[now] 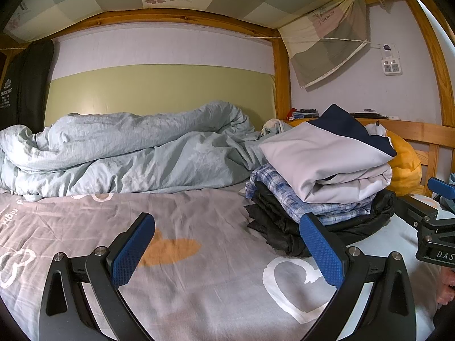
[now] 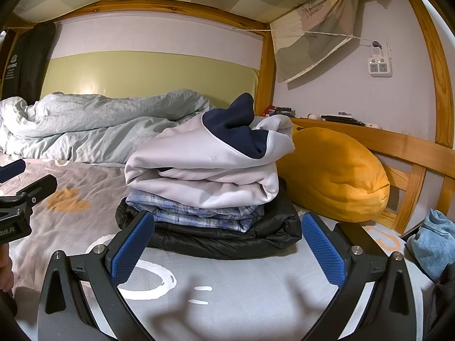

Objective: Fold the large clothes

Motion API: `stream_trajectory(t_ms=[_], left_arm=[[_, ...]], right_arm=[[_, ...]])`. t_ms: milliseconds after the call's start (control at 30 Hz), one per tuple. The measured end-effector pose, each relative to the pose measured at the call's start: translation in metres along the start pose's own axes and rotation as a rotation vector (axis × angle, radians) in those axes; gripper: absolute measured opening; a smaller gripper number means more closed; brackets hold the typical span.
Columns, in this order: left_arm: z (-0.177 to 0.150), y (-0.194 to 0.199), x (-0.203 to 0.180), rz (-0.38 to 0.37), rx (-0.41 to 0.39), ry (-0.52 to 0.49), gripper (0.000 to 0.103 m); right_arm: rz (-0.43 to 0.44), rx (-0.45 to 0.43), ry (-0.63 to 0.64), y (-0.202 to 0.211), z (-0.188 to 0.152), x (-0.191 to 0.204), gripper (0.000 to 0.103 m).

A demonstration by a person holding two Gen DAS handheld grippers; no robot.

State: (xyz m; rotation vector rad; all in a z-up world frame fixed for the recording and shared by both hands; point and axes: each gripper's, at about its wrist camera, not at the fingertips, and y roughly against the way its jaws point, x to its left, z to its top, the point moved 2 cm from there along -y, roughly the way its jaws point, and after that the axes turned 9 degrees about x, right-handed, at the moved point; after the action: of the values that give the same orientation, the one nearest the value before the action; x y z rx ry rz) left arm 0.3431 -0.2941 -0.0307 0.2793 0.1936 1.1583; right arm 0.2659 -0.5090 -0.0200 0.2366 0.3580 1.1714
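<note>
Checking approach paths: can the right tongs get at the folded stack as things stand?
Probably yes. The right tongs are open and face the folded stack head-on, with only bare bedsheet between. The yellow pillow sits off to the stack's right.

Both views share folded stack [image 1: 321, 187].

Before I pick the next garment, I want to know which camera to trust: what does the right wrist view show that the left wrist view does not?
Only the right wrist view shows the light blue cloth crumpled at the bed's right edge, and nearly the whole yellow pillow.

Only the left wrist view shows the wide bare stretch of grey sheet left of the stack.

Both show the folded stack, white jacket on top, plaid shirt, black jacket below, plus the rumpled duvet. Both grippers, left and right, are open and empty.
</note>
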Motion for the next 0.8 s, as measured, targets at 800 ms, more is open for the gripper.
stream_trajectory(t_ms=[800], left_arm=[[-0.0001,-0.0010,-0.0005,0.000,0.000,-0.001,0.103]], right_arm=[[0.004,-0.006,0.011,-0.0002,0.0013,0.0009,0.103]])
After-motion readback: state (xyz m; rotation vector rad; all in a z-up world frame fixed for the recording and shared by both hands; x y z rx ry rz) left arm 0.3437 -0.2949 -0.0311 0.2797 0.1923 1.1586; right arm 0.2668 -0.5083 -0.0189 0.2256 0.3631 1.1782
